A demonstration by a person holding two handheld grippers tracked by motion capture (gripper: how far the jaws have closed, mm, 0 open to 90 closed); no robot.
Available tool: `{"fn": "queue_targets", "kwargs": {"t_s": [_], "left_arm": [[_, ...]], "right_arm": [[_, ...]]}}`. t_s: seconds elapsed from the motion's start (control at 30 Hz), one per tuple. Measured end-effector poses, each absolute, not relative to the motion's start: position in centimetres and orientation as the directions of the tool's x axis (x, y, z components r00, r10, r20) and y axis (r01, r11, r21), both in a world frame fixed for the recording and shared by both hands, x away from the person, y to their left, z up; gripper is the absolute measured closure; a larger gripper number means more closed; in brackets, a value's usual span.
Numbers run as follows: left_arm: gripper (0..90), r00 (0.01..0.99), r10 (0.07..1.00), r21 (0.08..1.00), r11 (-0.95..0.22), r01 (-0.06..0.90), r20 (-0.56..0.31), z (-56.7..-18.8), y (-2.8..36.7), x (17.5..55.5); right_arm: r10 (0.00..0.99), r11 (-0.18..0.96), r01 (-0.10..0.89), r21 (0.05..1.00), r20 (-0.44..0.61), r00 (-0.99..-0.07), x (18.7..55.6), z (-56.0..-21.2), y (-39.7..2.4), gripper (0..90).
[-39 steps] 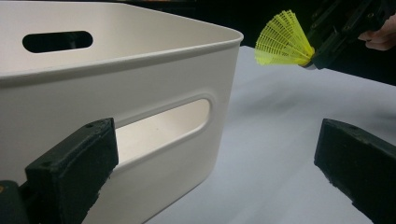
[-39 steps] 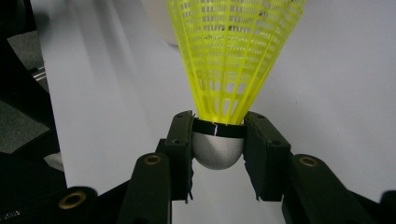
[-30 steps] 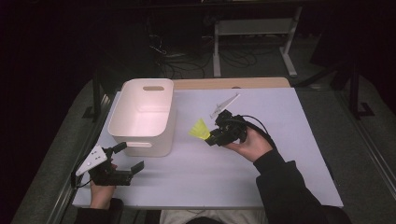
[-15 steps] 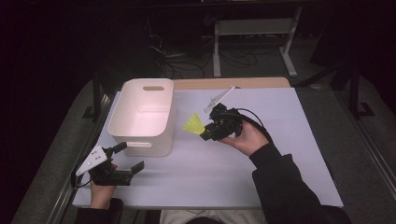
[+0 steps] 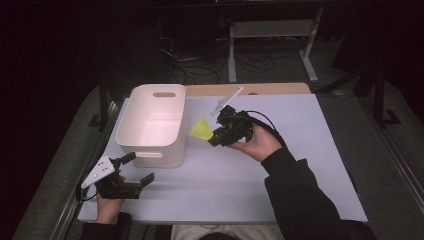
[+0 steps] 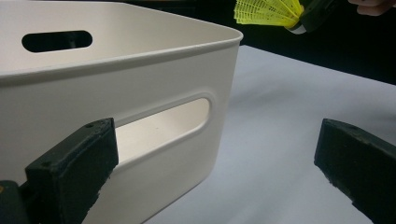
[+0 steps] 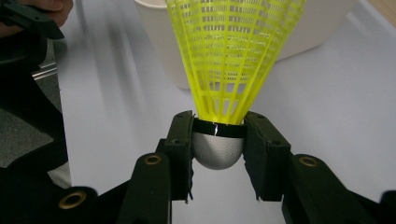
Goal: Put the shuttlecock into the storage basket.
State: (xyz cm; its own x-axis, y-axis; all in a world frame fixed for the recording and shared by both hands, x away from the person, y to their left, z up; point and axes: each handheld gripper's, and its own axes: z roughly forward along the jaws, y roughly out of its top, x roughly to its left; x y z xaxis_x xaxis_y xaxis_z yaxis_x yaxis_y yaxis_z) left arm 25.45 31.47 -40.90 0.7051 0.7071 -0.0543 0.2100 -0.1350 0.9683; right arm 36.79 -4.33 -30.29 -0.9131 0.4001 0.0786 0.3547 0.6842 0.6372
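- One white table (image 5: 300,165) takes up most of the high view, and everything else sits on or over it.
- On its left half stands the white bin (image 5: 152,125), open side up, with a slot handle in each end wall; it has not shifted since a second ago.
- Compared with that earlier picture, the right gripper (image 5: 215,136) has risen and drawn nearer the bin's right wall, though it is short of the rim.
- Near the front left corner, the left gripper (image 5: 140,167) stays where it was, its jaws standing wide apart with nothing between them, aimed at the bin's near wall.
- Smallest is the yellow shuttlecock (image 7: 232,56), clamped by its rounded silver base between the right gripper's jaws and held in the air just beside the bin.
- Its long axis runs on in line with the jaws, with the flared skirt leading toward the bin and the base trailing back toward the hand.
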Motion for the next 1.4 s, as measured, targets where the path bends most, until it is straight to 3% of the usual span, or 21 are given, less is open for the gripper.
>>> {"fn": "queue_targets", "kwargs": {"t_s": [1.4], "left_arm": [[0.0, 0.706, 0.706, 0.968, -0.135, 0.211, -0.055, -40.9, 31.5, 25.4]], "right_arm": [[0.365, 0.678, 0.321, 0.661, 0.076, -0.928, 38.8, -28.2, -1.5, 63.0]]}}
